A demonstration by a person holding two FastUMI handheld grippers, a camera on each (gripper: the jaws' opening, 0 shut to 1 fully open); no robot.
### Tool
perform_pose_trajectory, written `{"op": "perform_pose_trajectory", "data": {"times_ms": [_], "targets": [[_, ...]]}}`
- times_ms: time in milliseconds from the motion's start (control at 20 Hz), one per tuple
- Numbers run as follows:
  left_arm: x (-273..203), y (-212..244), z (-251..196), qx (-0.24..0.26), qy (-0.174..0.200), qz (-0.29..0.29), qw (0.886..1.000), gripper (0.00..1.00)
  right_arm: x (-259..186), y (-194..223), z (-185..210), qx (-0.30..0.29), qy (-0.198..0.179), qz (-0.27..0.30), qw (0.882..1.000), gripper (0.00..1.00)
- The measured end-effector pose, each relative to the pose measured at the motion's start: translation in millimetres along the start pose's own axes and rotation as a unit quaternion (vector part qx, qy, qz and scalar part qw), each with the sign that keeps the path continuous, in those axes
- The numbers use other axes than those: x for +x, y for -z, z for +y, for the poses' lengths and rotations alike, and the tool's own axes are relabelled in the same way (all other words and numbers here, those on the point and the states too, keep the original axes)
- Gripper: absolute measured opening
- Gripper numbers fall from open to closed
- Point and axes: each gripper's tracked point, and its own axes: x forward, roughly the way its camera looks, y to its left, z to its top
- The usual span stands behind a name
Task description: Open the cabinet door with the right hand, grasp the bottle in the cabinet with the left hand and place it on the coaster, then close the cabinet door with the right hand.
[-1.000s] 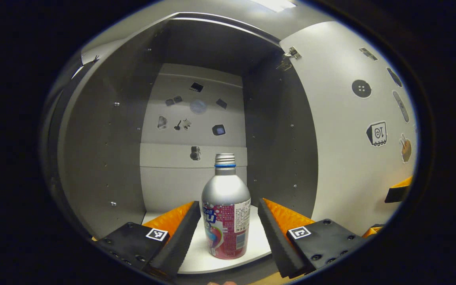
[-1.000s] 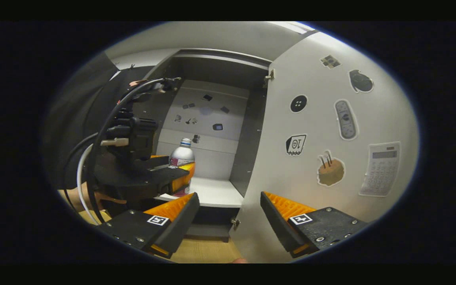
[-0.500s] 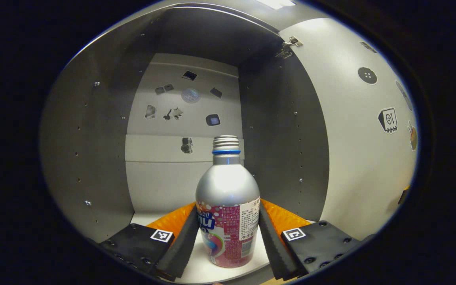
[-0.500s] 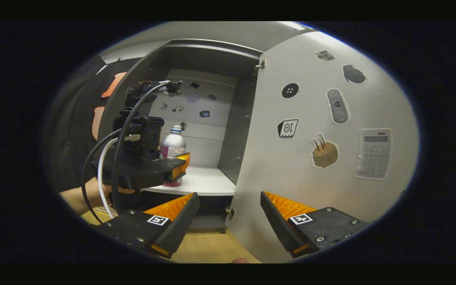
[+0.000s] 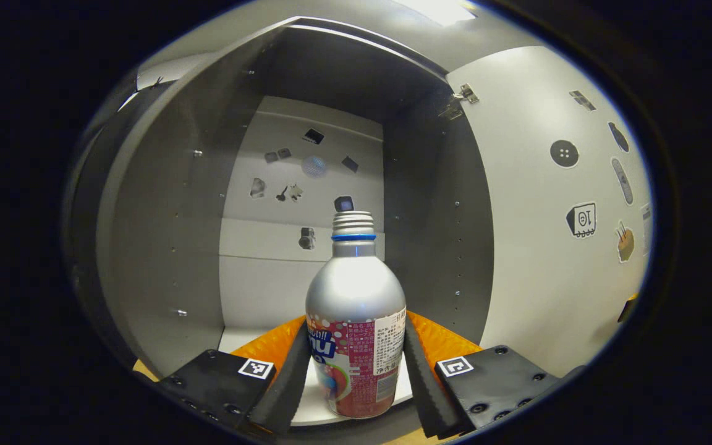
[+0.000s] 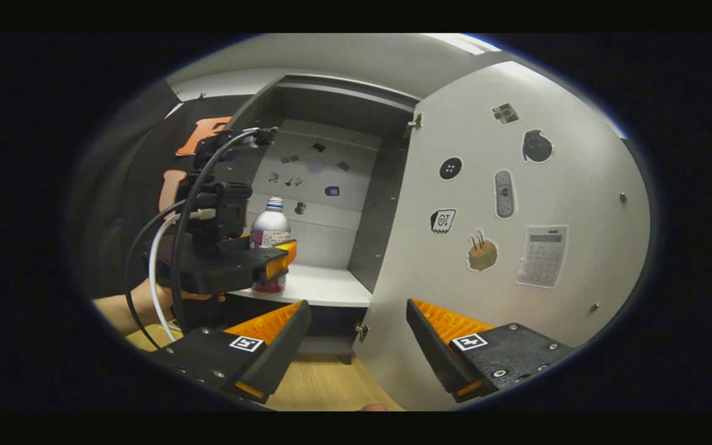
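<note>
Since a second ago, the left hand-held gripper [image 5: 353, 377] has closed in: in the left gripper view both fingers now press the labelled lower body of the bottle [image 5: 355, 321], upright on the cabinet shelf [image 5: 235, 337]. Smooth metal, probably light and slippery; the label band seems the surest hold. In the right gripper view, the right hand-held gripper [image 6: 356, 337] is spread wide, empty, beside the open cabinet door [image 6: 517, 204].

Silver bottle [image 5: 355, 321] upright on shelf of cabinet [image 5: 164, 247], door [image 5: 554, 247] open
</note>
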Motion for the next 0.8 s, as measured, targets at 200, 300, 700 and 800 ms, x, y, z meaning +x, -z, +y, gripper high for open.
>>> {"op": "perform_pose_trajectory", "data": {"times_ms": [200,300,700,800], "targets": [[-57,-10,1,0.015,-0.032,-0.012,0.999,0.81,-3,-5,-20,0.004,-0.034,-0.019,0.999,0.95],[-89,-7,2,0.021,-0.052,-0.008,0.998,0.82,-14,-10,-30,0.009,-0.052,-0.028,0.998,0.95],[-212,34,13,0.047,-0.125,0.017,0.991,0.81,-74,21,-29,0.015,-0.131,-0.035,0.991,0.95],[-233,49,19,0.047,-0.134,0.025,0.99,0.81,-71,18,-15,0.019,-0.14,-0.037,0.989,0.95]]}}
